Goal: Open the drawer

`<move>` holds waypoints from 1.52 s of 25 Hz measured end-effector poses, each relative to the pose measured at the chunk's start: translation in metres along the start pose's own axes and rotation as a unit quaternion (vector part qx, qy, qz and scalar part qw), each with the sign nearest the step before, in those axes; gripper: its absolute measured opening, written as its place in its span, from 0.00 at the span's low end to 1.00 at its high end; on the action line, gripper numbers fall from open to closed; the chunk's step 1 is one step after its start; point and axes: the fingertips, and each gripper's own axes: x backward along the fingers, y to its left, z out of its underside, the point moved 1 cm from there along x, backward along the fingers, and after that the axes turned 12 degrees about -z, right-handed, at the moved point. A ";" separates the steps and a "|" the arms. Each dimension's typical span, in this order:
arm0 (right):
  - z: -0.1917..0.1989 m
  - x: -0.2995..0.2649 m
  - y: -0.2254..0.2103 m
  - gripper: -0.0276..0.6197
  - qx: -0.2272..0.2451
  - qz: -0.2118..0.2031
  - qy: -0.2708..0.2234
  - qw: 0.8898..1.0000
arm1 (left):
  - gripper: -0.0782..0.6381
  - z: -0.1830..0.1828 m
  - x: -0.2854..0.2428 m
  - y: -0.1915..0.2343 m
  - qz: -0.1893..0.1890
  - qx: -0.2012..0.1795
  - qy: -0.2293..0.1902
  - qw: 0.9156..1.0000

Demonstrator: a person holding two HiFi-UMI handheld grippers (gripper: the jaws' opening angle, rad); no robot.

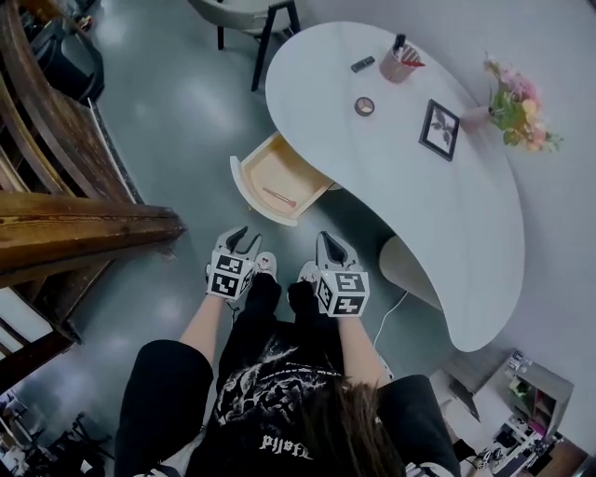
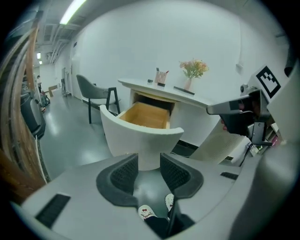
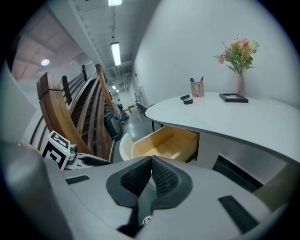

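Observation:
The drawer (image 1: 279,177) stands pulled out from under the white curved desk (image 1: 438,214); it has a curved white front and a pale wood inside, with a thin reddish object (image 1: 278,197) lying in it. My left gripper (image 1: 240,238) hovers just short of the drawer front (image 2: 140,136), open, with nothing between its pads. Beside it, my right gripper (image 1: 332,244) is shut on nothing, its pads meeting at the tips (image 3: 151,161). The right gripper view shows the drawer (image 3: 164,143) from the side. Both grippers are clear of the drawer.
On the desk are a pen cup (image 1: 399,63), a tape roll (image 1: 364,106), a picture frame (image 1: 439,129) and a vase of flowers (image 1: 517,102). A chair (image 1: 247,14) stands beyond the desk. A wooden stair railing (image 1: 56,186) runs along the left.

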 end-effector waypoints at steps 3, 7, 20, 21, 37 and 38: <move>-0.006 0.006 0.004 0.08 -0.001 0.005 -0.008 1.000 | 0.33 -0.015 0.015 -0.007 0.011 -0.009 -0.021 1.000; -0.013 0.011 0.010 0.08 0.001 0.009 -0.016 1.000 | 0.33 -0.030 0.030 -0.013 0.014 0.001 -0.044 0.999; -0.036 0.026 0.018 0.08 0.004 0.025 -0.044 0.999 | 0.33 -0.076 0.066 -0.029 0.032 0.019 -0.106 0.994; -0.038 0.027 0.019 0.08 0.006 0.027 -0.046 0.999 | 0.33 -0.078 0.068 -0.031 0.034 0.020 -0.109 0.993; -0.074 0.047 0.026 0.08 0.025 0.039 -0.102 0.994 | 0.33 -0.125 0.084 -0.039 0.042 0.000 -0.165 0.985; -0.080 0.049 0.025 0.08 0.030 0.042 -0.109 0.993 | 0.33 -0.130 0.084 -0.039 0.043 -0.001 -0.170 0.984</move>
